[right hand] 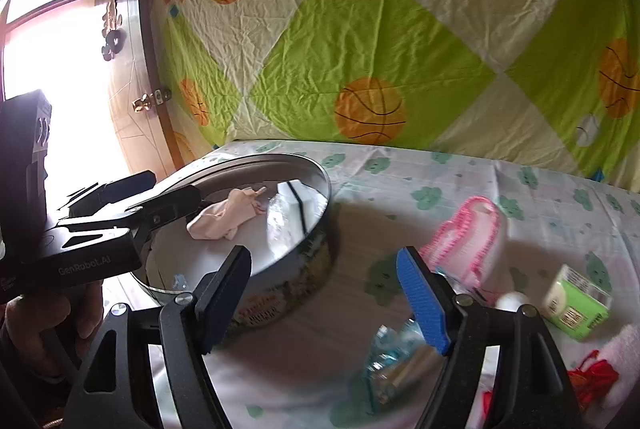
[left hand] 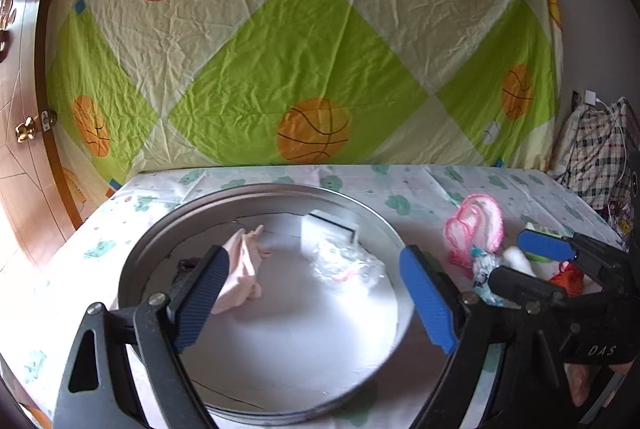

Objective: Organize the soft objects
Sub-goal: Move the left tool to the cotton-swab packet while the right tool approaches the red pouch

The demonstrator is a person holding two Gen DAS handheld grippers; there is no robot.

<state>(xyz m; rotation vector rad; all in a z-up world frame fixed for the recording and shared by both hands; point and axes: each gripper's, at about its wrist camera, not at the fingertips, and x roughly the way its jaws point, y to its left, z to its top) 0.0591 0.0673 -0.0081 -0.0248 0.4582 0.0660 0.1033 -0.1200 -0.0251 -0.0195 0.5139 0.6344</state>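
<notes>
A round metal tin (left hand: pixel 132 261) stands on the cloud-print tablecloth (left hand: pixel 420 189). Inside it lie a pale pink cloth (left hand: pixel 244 269), a clear plastic bag (left hand: pixel 344 263) and a white box (left hand: pixel 328 229). My left gripper (left hand: pixel 314 257) hovers open over the tin, nothing between its blue pads. To the tin's right lies a white cloth with a pink frilly edge (right hand: pixel 472 229). My right gripper (right hand: pixel 322 255) is open above the table between the tin (right hand: pixel 320 229) and that cloth, holding nothing. A teal-patterned packet (right hand: pixel 392 361) lies just below its right finger.
A green packet (right hand: pixel 576 305), a red item (right hand: pixel 592 381) and something white and fluffy (right hand: pixel 624 349) lie at the table's right. A green and cream sheet (left hand: pixel 304 49) hangs behind. A wooden door (left hand: pixel 24 149) stands at left, checked fabric (left hand: pixel 596 153) at right.
</notes>
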